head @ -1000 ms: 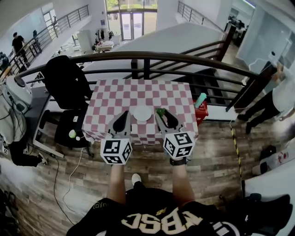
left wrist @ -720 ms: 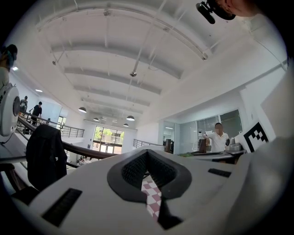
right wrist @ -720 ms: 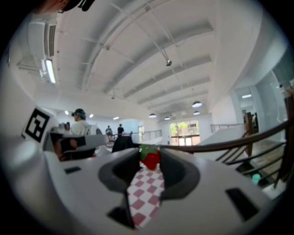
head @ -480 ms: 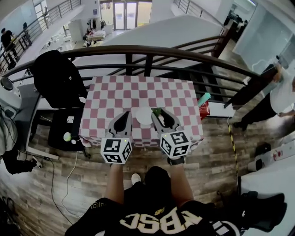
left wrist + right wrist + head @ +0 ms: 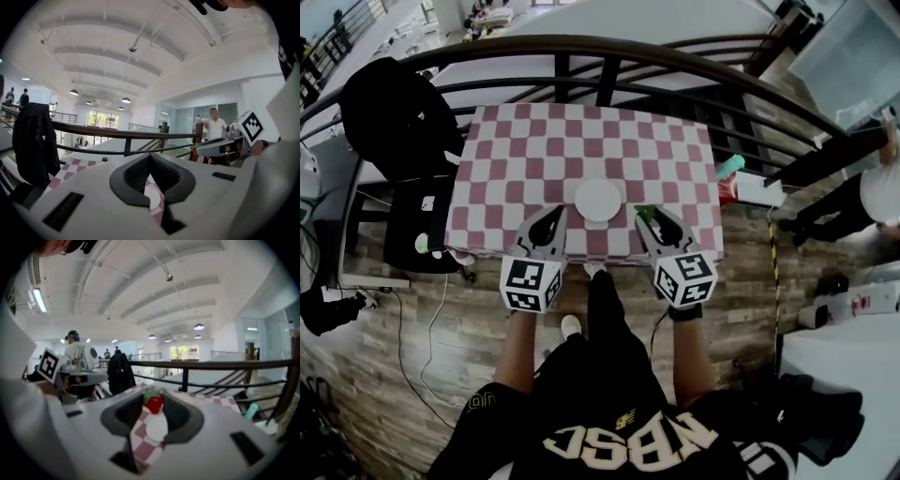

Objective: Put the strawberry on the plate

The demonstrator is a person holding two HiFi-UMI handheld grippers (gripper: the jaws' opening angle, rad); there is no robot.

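Note:
A small white plate (image 5: 598, 199) lies near the front middle of the red-and-white checked table (image 5: 516, 150). My right gripper (image 5: 643, 215) hovers just right of the plate, over the table's front edge. It is shut on a red strawberry (image 5: 153, 402) with a green top (image 5: 646, 213), pinched at the tips. The plate (image 5: 157, 429) shows below the berry in the right gripper view. My left gripper (image 5: 556, 216) sits just left of the plate, shut with nothing in it. The plate (image 5: 153, 193) shows through the gap behind its tips (image 5: 150, 157).
A dark railing (image 5: 609, 56) runs along the table's far side. A chair draped with a black jacket (image 5: 394, 112) stands at the left. A red basket with a teal bottle (image 5: 729, 173) sits off the table's right edge. A person (image 5: 877, 192) stands at the far right.
The head view has tipped further down and the table sits higher in frame. Both grippers have drawn slightly apart on either side of the plate. The strawberry stays held in the right gripper.

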